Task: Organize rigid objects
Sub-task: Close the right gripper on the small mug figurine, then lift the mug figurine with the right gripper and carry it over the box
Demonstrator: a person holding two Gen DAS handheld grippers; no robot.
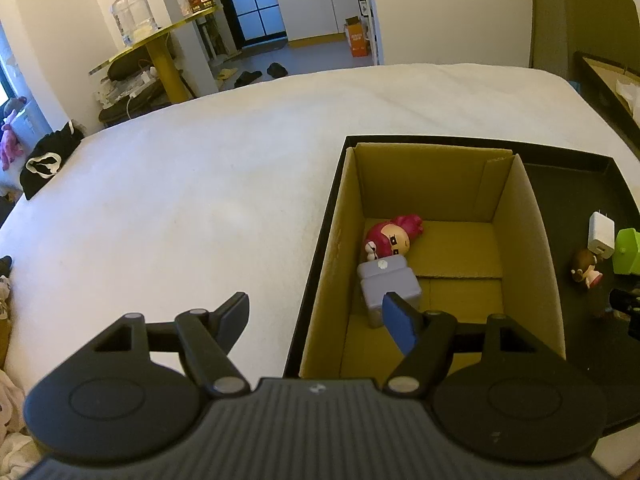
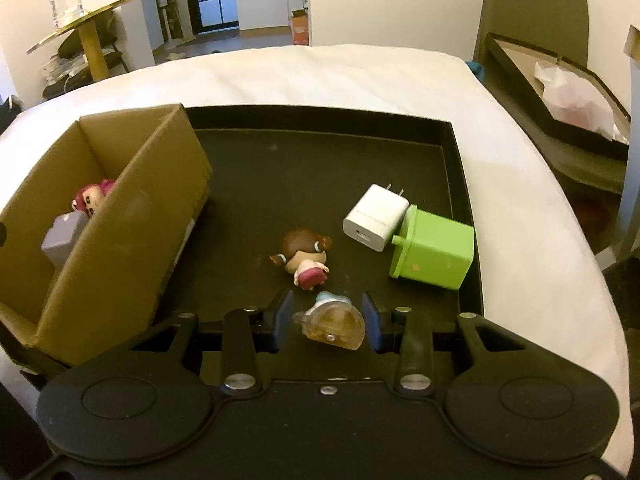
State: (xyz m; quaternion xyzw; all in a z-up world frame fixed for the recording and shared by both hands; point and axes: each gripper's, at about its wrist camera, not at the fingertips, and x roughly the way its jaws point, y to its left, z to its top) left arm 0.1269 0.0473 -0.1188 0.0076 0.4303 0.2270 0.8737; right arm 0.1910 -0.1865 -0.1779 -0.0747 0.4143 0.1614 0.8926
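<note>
We hold left gripper (image 1: 320, 320) wide open, empty, over near edge of cardboard box (image 1: 520, 216). Box sits at left end of black tray (image 2: 452, 168) on white bed (image 1: 180, 184). Inside box: pink-haired doll (image 1: 392, 238) touching grey block (image 1: 388, 284).

Our right gripper (image 2: 327, 322) partly open; small amber figure (image 2: 334, 322) lies between fingers, contact unclear. Brown-haired doll (image 2: 305, 258) just beyond. White charger (image 2: 375, 217) touches green cube (image 2: 434, 252) at right.

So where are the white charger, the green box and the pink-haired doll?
white charger (image 2: 374, 222), right wrist view, top face.
green box (image 2: 436, 250), right wrist view, side face.
pink-haired doll (image 1: 394, 238), left wrist view, face.
</note>
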